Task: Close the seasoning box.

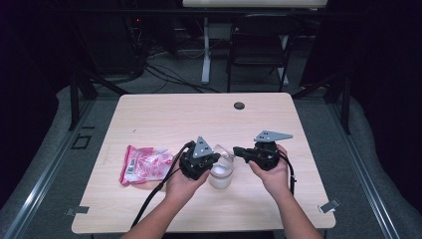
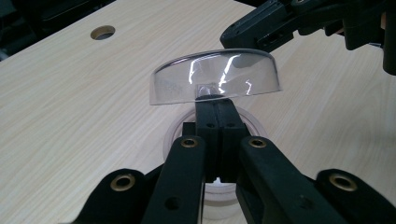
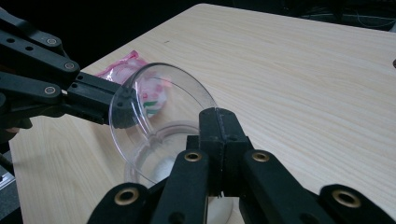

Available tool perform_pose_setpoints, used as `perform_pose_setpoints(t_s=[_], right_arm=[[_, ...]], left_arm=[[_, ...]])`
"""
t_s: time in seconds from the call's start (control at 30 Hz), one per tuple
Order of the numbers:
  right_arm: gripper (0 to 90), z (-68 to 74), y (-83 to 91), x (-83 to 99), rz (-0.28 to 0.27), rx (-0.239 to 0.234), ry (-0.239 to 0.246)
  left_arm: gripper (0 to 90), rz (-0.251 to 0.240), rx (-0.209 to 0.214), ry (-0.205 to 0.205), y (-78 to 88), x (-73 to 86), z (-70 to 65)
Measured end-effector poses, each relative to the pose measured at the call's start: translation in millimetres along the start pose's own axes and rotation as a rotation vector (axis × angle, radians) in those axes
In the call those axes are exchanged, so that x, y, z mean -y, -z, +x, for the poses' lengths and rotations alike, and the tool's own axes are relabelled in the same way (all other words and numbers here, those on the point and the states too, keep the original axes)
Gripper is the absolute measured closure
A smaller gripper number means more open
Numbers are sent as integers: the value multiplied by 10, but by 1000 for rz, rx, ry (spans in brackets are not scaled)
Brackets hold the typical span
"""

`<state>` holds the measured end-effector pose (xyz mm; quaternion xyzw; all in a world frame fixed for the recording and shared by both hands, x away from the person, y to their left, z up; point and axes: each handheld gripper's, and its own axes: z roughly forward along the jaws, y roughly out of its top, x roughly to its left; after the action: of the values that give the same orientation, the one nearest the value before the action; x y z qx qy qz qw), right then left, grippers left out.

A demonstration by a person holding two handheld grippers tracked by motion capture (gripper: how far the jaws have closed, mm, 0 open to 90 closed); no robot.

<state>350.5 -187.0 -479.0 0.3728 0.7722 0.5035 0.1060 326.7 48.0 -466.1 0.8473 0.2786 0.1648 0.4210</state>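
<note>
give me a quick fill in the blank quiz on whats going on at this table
1. The left gripper is shut on a clear domed ____.
2. Below the lid stands a clear plastic ____.
3. The pink packet lies on the table on the side of the person's ____ hand.
4. The right gripper has its jaws ____.

Missing words: lid; cup; left; shut

lid (image 1: 223,152) above cup (image 1: 221,175) | packet (image 1: 144,164) left of cup
</note>
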Motion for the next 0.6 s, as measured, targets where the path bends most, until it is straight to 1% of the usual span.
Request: perform_pose_setpoints(t_s=[0.17, 0.2, 0.23, 0.33, 0.37, 0.6], right_arm=[[900, 12, -4, -2, 3, -3, 3], [900, 17, -8, 0, 0, -5, 0], [900, 17, -8, -3, 3, -5, 10], [900, 32, -14, -3, 1, -9, 12], [900, 37, -19, -2, 0, -9, 12], [900, 70, -37, -3, 5, -18, 26]], left_arm=[[900, 7, 2, -1, 5, 23, 1], [900, 5, -4, -1, 2, 32, -3], [900, 10, 0, 2, 3, 39, -4], [900, 6, -3, 1, -7, 68, -8], [900, 14, 3, 6, -4, 83, -9], [900, 16, 2, 12, -11, 148, -17]])
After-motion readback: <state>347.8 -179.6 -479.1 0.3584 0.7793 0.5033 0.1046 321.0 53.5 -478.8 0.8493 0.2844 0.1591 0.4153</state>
